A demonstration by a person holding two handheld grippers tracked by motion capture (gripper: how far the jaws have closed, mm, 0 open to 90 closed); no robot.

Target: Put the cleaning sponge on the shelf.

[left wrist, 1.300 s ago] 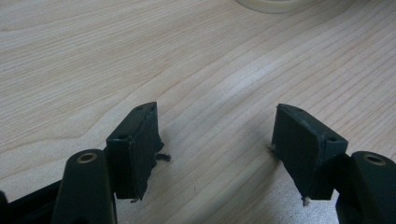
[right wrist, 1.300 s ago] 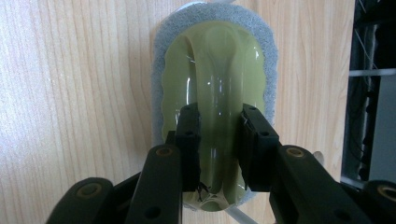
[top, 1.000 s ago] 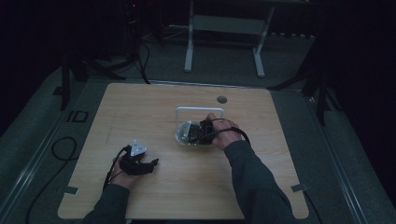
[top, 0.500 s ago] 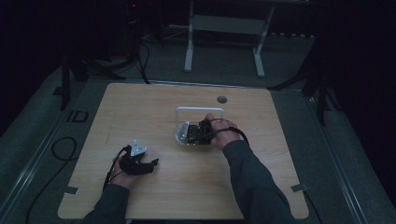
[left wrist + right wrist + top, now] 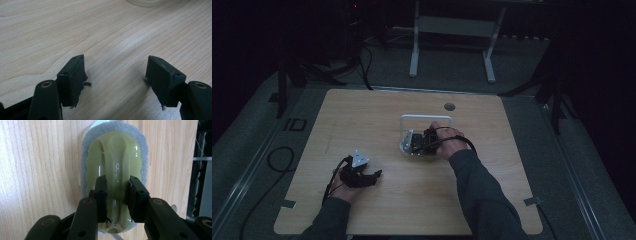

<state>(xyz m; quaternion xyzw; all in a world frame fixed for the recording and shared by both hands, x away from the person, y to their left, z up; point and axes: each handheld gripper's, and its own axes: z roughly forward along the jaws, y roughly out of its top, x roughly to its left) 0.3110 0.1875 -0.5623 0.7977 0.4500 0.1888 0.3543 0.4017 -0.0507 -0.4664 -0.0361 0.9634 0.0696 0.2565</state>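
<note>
A scrubbing sponge (image 5: 115, 152) with a pale green glossy plastic handle and a grey pad lies flat near the table's middle. My right gripper (image 5: 117, 182) is shut on the raised ridge of that handle, one pad on each side. From above, my right gripper (image 5: 419, 142) sits inside a white wire-like frame (image 5: 426, 118), and the sponge under it is hard to make out. My left gripper (image 5: 374, 175) rests near the front left of the table. Its jaws (image 5: 115, 67) stand wide open over bare wood with nothing between them.
The light wooden table (image 5: 377, 115) has a round cable hole (image 5: 450, 106) at the back. A cream round rim (image 5: 147, 2) shows at the top of the left gripper view. A white metal stand (image 5: 452, 50) stands on the floor beyond the table; cables lie at the left.
</note>
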